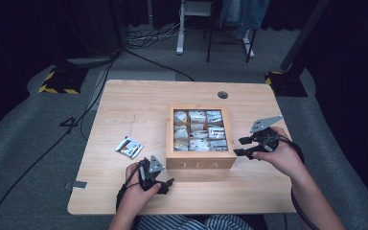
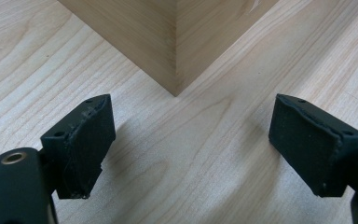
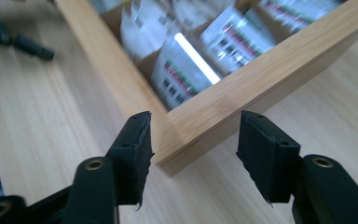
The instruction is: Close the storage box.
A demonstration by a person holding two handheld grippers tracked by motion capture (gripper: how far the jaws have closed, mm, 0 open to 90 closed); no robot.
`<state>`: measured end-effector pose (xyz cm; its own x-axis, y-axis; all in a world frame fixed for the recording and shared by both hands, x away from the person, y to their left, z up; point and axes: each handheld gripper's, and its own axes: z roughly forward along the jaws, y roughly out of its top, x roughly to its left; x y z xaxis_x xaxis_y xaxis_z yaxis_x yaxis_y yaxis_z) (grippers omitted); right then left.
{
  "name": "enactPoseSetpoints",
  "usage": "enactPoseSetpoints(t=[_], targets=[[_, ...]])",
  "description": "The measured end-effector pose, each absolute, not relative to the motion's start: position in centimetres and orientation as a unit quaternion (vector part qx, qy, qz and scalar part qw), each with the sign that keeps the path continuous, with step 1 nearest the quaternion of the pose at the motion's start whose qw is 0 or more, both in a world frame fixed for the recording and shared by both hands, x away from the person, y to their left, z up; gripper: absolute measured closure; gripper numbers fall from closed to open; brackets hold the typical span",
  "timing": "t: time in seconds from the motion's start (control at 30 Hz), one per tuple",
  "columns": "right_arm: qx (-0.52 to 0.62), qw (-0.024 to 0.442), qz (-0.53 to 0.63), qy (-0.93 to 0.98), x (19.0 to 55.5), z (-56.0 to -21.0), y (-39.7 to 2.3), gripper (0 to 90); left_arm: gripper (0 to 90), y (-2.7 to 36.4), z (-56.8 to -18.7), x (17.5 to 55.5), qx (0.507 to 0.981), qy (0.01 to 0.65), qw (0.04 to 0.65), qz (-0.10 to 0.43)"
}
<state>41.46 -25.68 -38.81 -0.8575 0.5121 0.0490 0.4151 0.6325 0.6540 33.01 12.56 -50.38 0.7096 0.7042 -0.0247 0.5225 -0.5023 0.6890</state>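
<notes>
High view: square wooden tea box [image 1: 201,164] mid-table [image 1: 124,100], foil packets [image 1: 197,130] in compartments, one packet [image 1: 129,147] loose at left. Left gripper [image 2: 189,149] view: matte pads apart, empty, facing box corner. Right gripper [image 3: 193,156] view: spread beside box corner, seemingly untouched.

Pale matt wooden tea box [image 1: 200,164] with smooth grain, glossy foil tea sachets [image 3: 182,74] inside, light wood-grain table [image 2: 191,154], black matt rubbery gripper pads [image 2: 86,140] with rough edges, grey carpeted floor [image 1: 24,143].
</notes>
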Motion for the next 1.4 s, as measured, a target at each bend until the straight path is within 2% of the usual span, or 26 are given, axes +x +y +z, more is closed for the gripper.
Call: enactPoseSetpoints(t=[0.1, 0.2, 0.27, 0.43, 0.7, 1.07, 1.4], targets=[[0.271, 0.076, 0.373, 0.884, 41.7, -38.5, -26.4, 44.0, 15.2, 12.6, -50.4, 33.0, 0.856, 0.359, 0.349, 0.128], [0.286, 0.071, 0.387, 0.874, 42.0, -38.4, -27.2, 38.8, 15.2, 12.6, -50.4, 33.1, 0.856, 0.359, 0.349, 0.13], [0.292, 0.082, 0.395, 0.867, 42.3, -38.4, -27.7, 38.1, 15.2, 12.7, -50.4, 33.1, 0.856, 0.36, 0.349, 0.13], [0.315, 0.122, 0.408, 0.849, 43.1, -38.6, -29.2, 28.3, 15.2, 12.7, -50.4, 33.1, 0.856, 0.36, 0.349, 0.13], [0.337, 0.14, 0.414, 0.834, 44.6, -39.8, -31.3, 22.7, 15.2, 12.7, -50.4, 33.1, 0.856, 0.36, 0.349, 0.131], [0.356, 0.146, 0.418, 0.823, 46.7, -43.0, -33.5, 20.7, 15.2, 12.7, -50.4, 33.1, 0.856, 0.36, 0.349, 0.131], [0.35, 0.148, 0.411, 0.829, 47.9, -46.5, -33.6, 20.8, 15.1, 12.7, -50.4, 33.1, 0.856, 0.36, 0.349, 0.131]])
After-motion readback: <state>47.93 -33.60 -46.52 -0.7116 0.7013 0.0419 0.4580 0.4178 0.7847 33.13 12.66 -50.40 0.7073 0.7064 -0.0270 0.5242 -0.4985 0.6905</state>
